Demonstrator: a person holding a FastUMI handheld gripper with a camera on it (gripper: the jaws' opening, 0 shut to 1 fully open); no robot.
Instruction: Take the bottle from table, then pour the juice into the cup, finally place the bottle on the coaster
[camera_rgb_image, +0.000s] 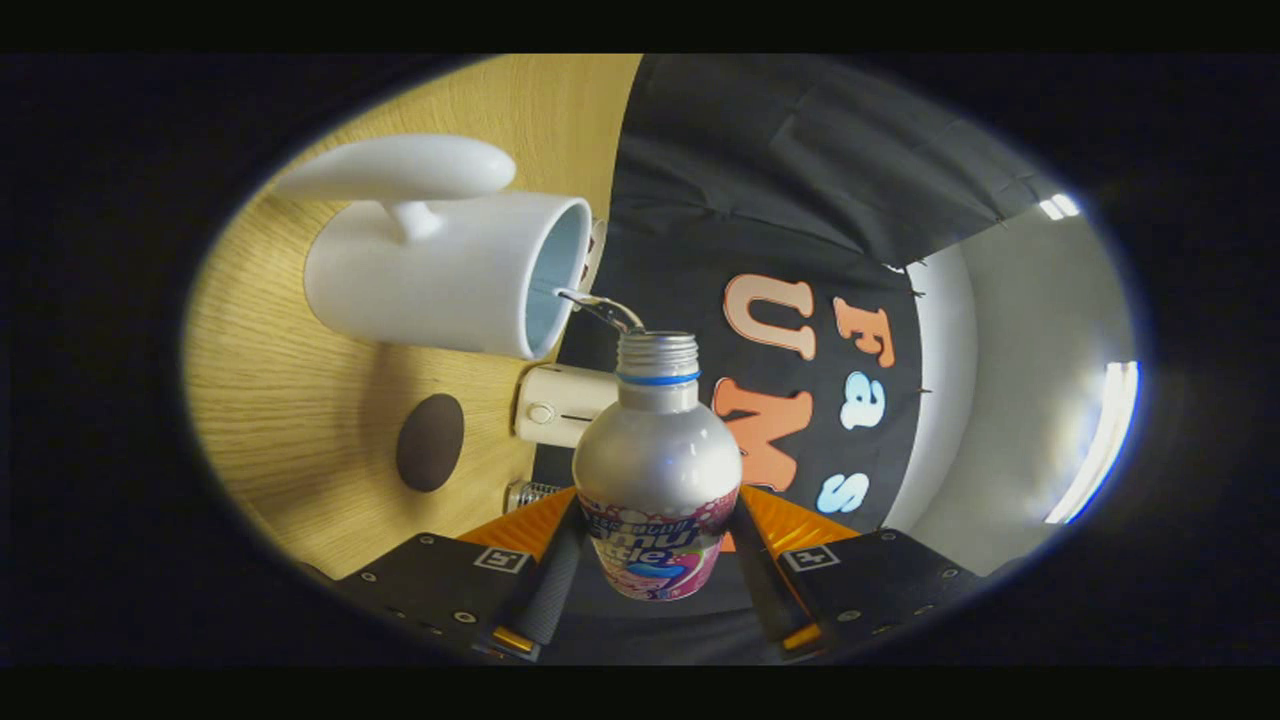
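- The bottle (657, 465) is silvery metal with a blue neck ring and a bright printed label (cap off, threads bare). It sits clamped between the two fingers of the gripper (655, 580), tipped toward the cup.
- A thin stream (600, 308) runs from its mouth into the cup.
- The cup (440, 270) is white, with a handle.
- The coaster (429, 442) is a dark oval lying flat on the wooden worktop (280, 400) near the cup.

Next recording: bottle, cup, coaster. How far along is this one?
Done: the bottle is off the table, clamped between the gripper fingers. In hand: the pour. The bottle is tipped, uncapped, mouth at the white cup's rim, a thin stream running into it. Left: setting the bottle on the dark round coaster, which lies bare on the wooden table beside the cup.
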